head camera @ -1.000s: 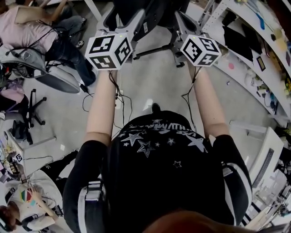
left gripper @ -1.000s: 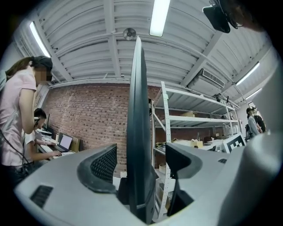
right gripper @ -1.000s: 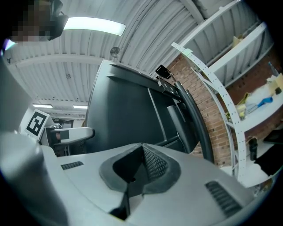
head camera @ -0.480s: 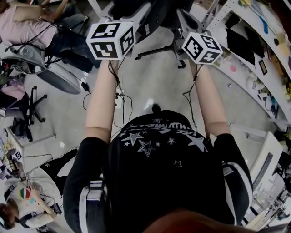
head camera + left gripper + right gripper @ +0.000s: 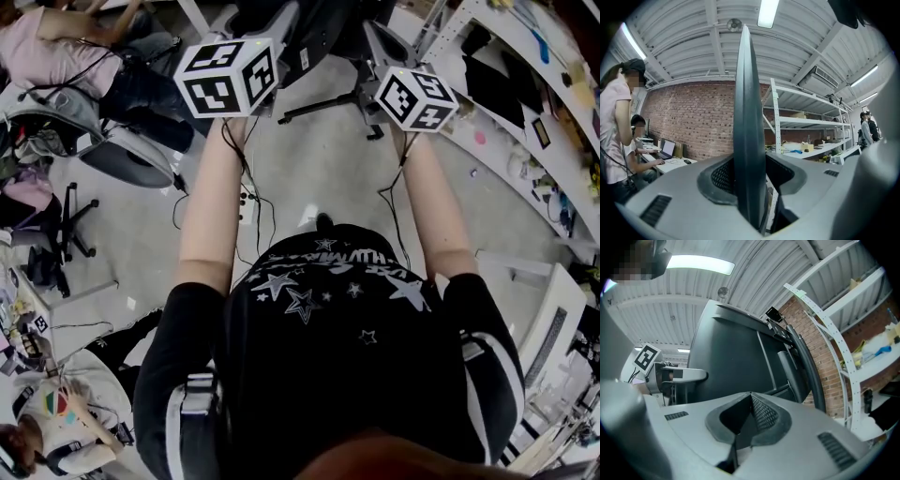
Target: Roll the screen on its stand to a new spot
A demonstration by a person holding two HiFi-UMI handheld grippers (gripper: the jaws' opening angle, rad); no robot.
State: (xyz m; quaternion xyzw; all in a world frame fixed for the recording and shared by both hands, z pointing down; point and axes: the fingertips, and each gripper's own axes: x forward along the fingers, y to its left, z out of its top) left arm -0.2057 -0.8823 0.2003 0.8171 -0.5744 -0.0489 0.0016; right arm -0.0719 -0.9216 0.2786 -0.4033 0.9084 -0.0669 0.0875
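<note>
The dark screen (image 5: 323, 17) stands on a wheeled stand (image 5: 328, 101) at the top of the head view. In the left gripper view its left edge (image 5: 749, 140) runs upright between the jaws. My left gripper (image 5: 750, 187) has just been closing and its pads press on that edge. From the right gripper view I see the screen's black back (image 5: 736, 357) and its mount (image 5: 787, 366). My right gripper (image 5: 740, 423) is shut on the screen's thin right edge. Both grippers point level, the left gripper (image 5: 289, 21) and the right gripper (image 5: 372, 36) flanking the screen.
Seated people (image 5: 56, 56) and office chairs (image 5: 112, 150) fill the left side. Cables (image 5: 246, 202) trail on the floor near my feet. White shelving (image 5: 525, 112) with small items lines the right, with a white table (image 5: 553, 319) below it. A brick wall (image 5: 693, 122) lies ahead.
The left gripper's marker cube has tilted slightly and sits a little higher in the head view. The right gripper has kept still.
</note>
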